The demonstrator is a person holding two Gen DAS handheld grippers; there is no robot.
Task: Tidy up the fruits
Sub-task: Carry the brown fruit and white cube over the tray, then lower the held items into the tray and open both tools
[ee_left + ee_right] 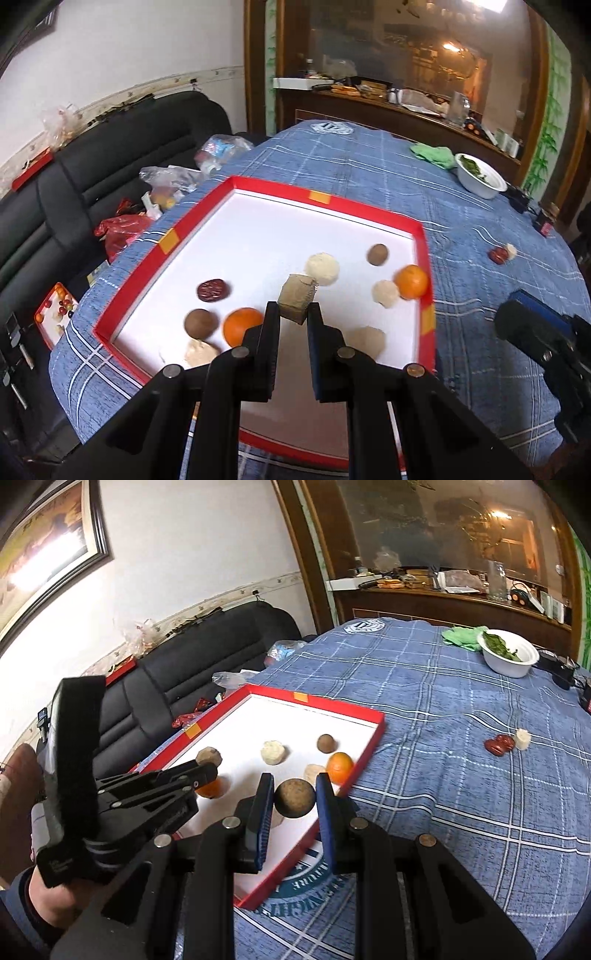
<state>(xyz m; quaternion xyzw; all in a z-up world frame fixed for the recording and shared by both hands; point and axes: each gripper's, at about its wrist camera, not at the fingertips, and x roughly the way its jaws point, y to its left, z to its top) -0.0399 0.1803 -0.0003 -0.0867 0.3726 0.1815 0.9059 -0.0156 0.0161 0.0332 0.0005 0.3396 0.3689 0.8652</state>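
Fruits lay scattered in a red tray (133, 284) with a white floor, which stood on a table under a blue checked cloth (369, 177).

From the left wrist camera, the left gripper (293, 314) hung above the near part of the tray. Its two fingers were closed to a narrow gap and pinched a tan, blocky piece (297, 302) between the tips. Below it on the white floor I saw an orange (242, 326), a brown round fruit (200, 324) just beside it, a dark red date (212, 290), several pale lumps, a second brown fruit (377, 254) and a second orange (412, 281) against the right wall of the tray. Far to the right on the cloth lay a red date with a pale piece (501, 254), well apart from the tray. A white bowl (480, 177) with green leaves stood at the far side, near a green cloth (436, 155).

From the right wrist camera, the right gripper (294, 794) was over the near right corner of the tray. Its fingers were closed on a brown ball-shaped fruit (294, 797), which they touched on both sides. To the left, the other gripper (207, 766) reached over the tray, held by a hand (55, 897) in a dark sleeve, with a tan piece (209, 756) at its tips. Behind the tray stood a black sofa (177, 679).
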